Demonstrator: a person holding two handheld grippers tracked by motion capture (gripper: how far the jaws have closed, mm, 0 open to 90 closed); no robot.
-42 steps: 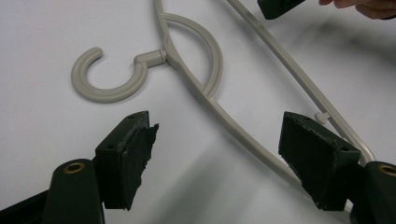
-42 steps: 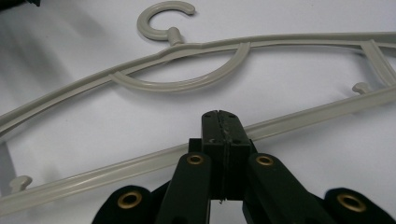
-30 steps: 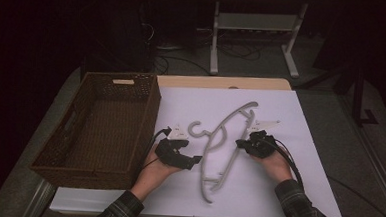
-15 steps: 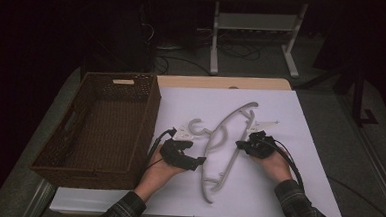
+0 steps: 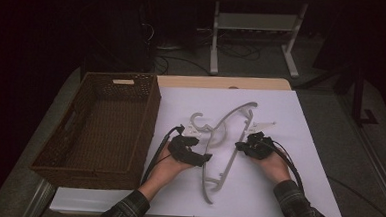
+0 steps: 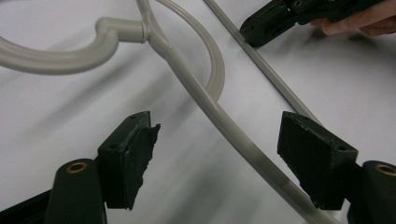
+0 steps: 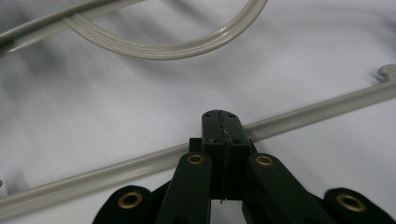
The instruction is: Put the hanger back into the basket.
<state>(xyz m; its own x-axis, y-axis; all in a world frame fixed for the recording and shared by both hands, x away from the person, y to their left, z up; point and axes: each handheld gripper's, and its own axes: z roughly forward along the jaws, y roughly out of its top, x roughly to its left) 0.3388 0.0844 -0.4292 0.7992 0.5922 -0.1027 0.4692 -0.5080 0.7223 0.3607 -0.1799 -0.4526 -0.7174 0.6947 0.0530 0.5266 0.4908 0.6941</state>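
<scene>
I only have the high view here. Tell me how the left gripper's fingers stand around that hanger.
Observer: In the left gripper view, the left gripper is open, and the grey plastic hanger has its curved arm running between the fingers, touching neither.
Operator: Report the right one.
Observer: The right gripper has its fingers pressed flat together, with no gap.
Operator: Say whether it grips the hanger.
Observer: The hanger's straight bar passes just behind the closed tips; whether anything is pinched, I cannot tell.
Operator: Describe the pads.
Observer: One left finger has a torn, ragged pad edge.
</scene>
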